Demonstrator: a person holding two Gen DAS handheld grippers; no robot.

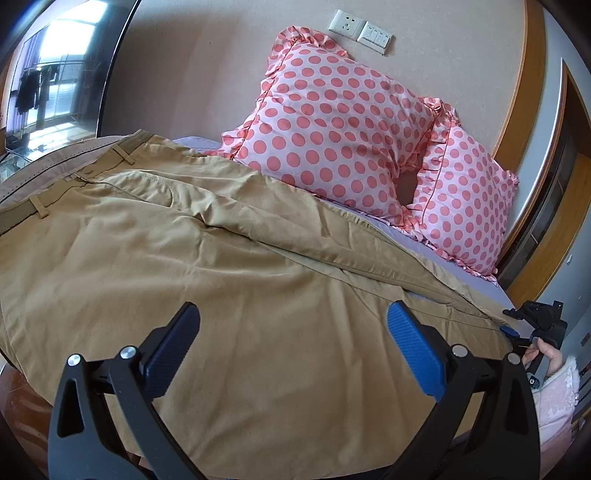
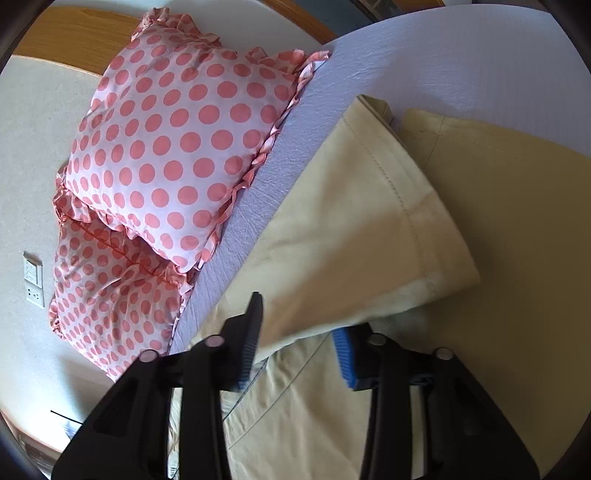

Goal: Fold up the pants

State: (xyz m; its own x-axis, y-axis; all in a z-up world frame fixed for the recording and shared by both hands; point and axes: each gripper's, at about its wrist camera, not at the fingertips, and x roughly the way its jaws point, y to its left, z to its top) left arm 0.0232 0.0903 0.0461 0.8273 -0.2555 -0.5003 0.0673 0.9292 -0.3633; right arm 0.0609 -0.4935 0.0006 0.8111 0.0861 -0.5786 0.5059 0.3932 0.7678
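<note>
- Khaki pants lie spread across the lavender bed sheet. The waistband with belt loops sits at the left of the left wrist view; the legs run toward the right.
- Left gripper: jaws wide apart, nothing between the blue pads. It hovers over the thigh area of the pants; contact with the fabric cannot be confirmed from this angle.
- Right gripper: jaws apart, with the folded-back leg end lying between them. The hem stitching faces up, and the lighter inner side of the fabric shows. The pads do not appear to press on the cloth, though the near edge of the fabric is partly hidden behind the left finger.
- In the left wrist view, the right gripper and the person's hand appear at the far right edge, at the leg ends.
- 2 pink polka-dot pillows rest against the beige wall at the head of the bed, just beside the upper pant leg.
- A wall socket and switch plate are mounted above the pillows.
</note>
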